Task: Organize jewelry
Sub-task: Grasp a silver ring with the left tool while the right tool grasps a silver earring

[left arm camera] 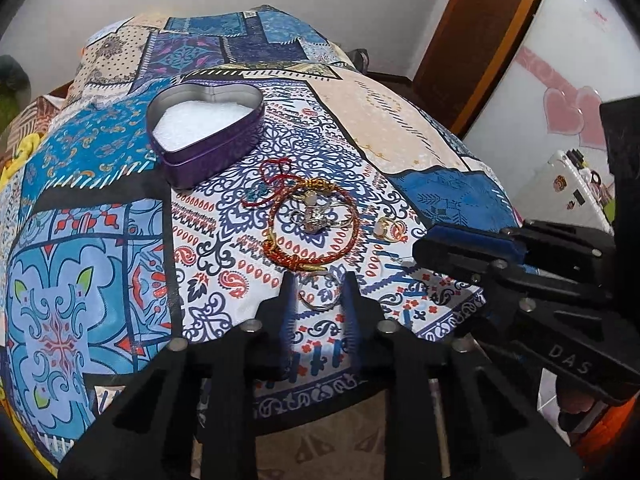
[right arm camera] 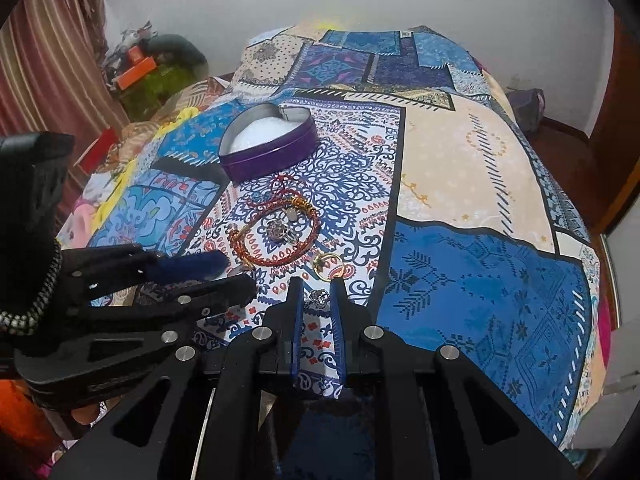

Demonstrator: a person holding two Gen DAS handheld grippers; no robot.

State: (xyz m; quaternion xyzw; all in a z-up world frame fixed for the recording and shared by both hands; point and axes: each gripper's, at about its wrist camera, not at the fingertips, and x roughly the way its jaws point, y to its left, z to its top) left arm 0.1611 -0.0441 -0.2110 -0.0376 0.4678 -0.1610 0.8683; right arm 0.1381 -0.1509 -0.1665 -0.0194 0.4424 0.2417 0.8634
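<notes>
1. While both claws sit low over the patterned bedspread (left arm camera: 400,128), each has closed in on a small ring at the near edge of the jewelry pile.
2. The left claw (left arm camera: 320,286) stands narrowed around a thin silver ring (left arm camera: 320,295). The fingers flank it closely, but whether the pads actually press on it I cannot tell.
3. The right claw (right arm camera: 318,295) is closed almost fully, and a silver ring with a chunky ornate top (right arm camera: 317,298) is pinched between its fingertips.
4. The rest of the jewelry lies just beyond both claws: a red and gold cord bracelet (left arm camera: 310,224) ringing a small heap of silver pieces (left arm camera: 316,216), a red string (left arm camera: 272,178) on the far side of it, and a gold ring (right arm camera: 329,266) just past the right claw's tips.
5. The heart-shaped purple tin (left arm camera: 208,132), open and lined with white padding, sits farther off, beyond the pile and to its left.
6. The relation that matters, as I judge it, is this: the tin lies ahead and leftward of both claws, with the pile in between. The left claw is on the tin's side, so it has the shorter, clearer path; the right claw would have to carry its ring up over the bracelet.
7. The tin's point faces the near side, and its wide lobes face away.
</notes>
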